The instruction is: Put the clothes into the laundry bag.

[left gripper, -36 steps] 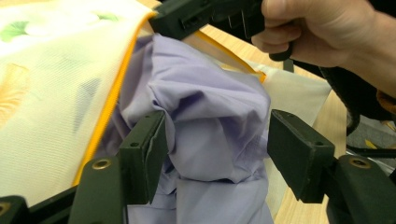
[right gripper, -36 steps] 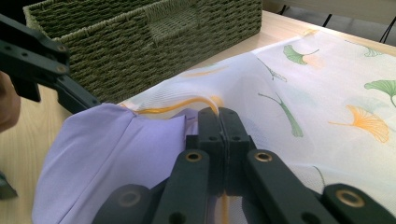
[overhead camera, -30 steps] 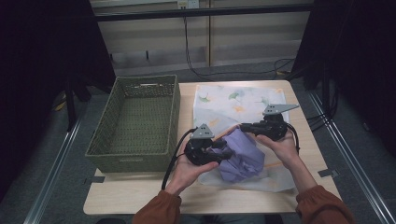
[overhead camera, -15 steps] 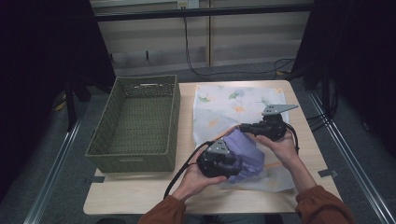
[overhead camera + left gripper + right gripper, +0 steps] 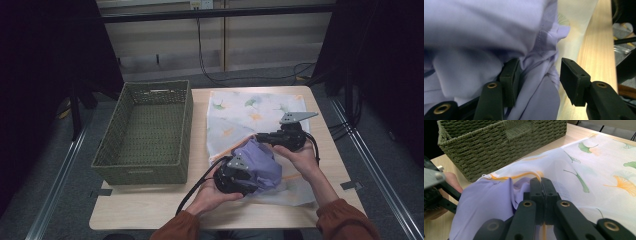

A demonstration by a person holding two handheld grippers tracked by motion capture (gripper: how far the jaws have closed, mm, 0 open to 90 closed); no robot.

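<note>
While our right gripper (image 5: 541,185) stays clamped on the lilac cloth (image 5: 260,165), we have just been spreading the left gripper (image 5: 536,72), a fold loose between its jaws. That cloth lies bunched on the leaf-print sheet (image 5: 250,107), beside the woven basket (image 5: 145,132).

One basket (image 5: 145,132), two cloths (image 5: 260,165), two grippers (image 5: 262,136)

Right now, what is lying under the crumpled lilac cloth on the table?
Under the crumpled lilac cloth lies a thin white sheet printed with green and orange leaves, spread on the light wooden table. The part directly beneath the bundle is covered.
</note>
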